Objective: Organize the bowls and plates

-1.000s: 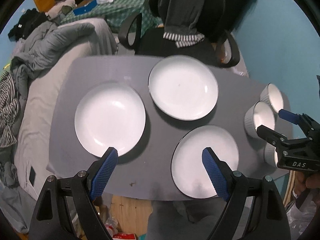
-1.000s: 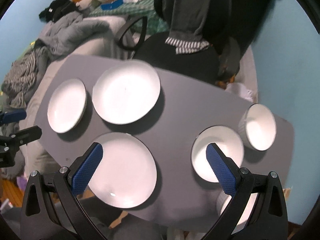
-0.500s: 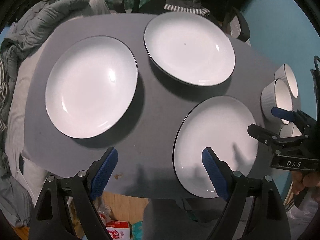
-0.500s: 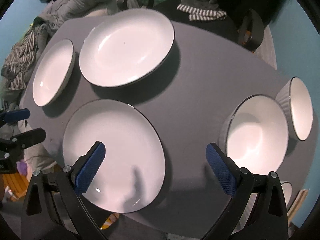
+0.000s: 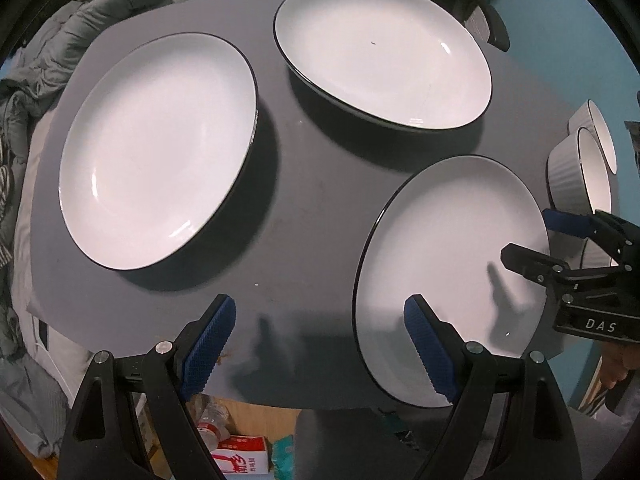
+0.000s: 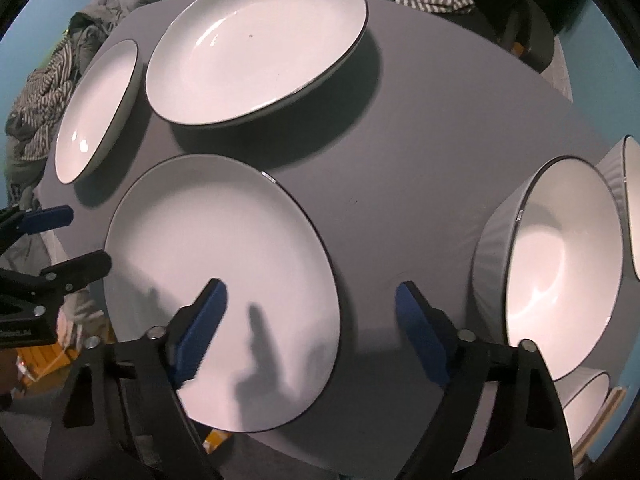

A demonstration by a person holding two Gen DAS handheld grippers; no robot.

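A grey table (image 5: pixel 304 208) stands beside rumpled grey bedding (image 5: pixel 116 4), with a milk carton (image 5: pixel 240 460) on the floor below.

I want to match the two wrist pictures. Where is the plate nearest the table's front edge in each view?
Left wrist view: the nearest plate lies lower right, its left rim between the left gripper's fingers.
Right wrist view: the same plate lies lower left, its right rim between the right gripper's fingers.
Shared landmark: the far plate with a small dark speck, top centre in both views.
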